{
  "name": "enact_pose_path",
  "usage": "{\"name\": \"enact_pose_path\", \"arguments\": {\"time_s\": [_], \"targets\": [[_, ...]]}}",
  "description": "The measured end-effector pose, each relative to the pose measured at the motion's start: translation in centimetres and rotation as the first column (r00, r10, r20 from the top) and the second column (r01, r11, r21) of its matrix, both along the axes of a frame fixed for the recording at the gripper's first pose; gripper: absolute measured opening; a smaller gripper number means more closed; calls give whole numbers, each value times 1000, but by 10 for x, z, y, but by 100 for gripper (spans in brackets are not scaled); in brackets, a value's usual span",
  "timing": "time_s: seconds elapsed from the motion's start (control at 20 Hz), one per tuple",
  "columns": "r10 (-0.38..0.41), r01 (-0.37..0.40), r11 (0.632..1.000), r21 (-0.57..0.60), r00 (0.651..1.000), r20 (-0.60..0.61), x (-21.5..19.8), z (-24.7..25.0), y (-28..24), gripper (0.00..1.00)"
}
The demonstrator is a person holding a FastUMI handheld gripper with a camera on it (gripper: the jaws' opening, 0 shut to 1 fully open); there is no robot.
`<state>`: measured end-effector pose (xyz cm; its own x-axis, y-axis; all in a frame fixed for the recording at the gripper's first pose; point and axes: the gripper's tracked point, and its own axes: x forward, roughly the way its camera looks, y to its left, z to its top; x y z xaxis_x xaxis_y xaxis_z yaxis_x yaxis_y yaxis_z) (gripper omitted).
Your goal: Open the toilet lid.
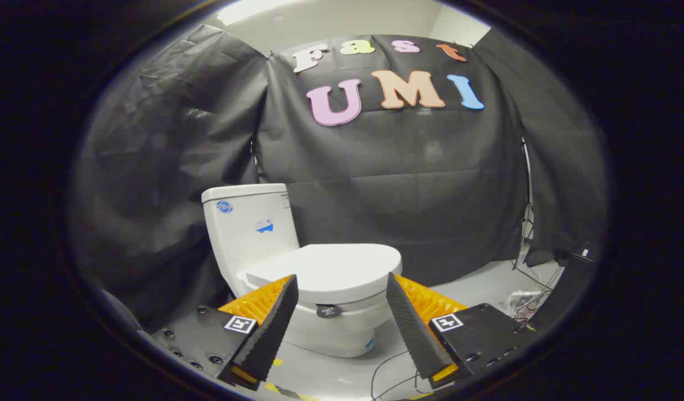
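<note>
A white toilet stands on the floor ahead of me, its tank (pixel 247 228) to the left against the black cloth. Its lid (pixel 330 267) lies flat down over the seat and bowl (pixel 342 328). My gripper (pixel 342 281) is open, and its two fingers (pixel 275 323) frame the front of the lid from either side without touching it. The toilet sits a short way beyond the fingertips. Nothing is held between the fingers.
Black cloth walls close the booth behind and on both sides. Thin cables (pixel 392 367) trail across the pale floor (pixel 481 284) just ahead of the right finger. A tangle of wires and a stand (pixel 525 245) sit at the right wall.
</note>
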<state>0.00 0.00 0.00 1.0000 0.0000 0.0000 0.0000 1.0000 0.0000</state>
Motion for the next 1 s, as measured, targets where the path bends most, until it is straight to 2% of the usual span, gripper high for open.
{"name": "enact_pose_path", "arguments": {"time_s": [0.55, 0.8, 1.0], "targets": [[-9, 10, 1000, 22, 999, -43, 11, -18, -2, 99], [-31, 40, 995, 95, 995, -95, 25, -37, -15, 98], [-72, 100, 983, 154, 982, -175, 46, -61, -35, 98]]}}
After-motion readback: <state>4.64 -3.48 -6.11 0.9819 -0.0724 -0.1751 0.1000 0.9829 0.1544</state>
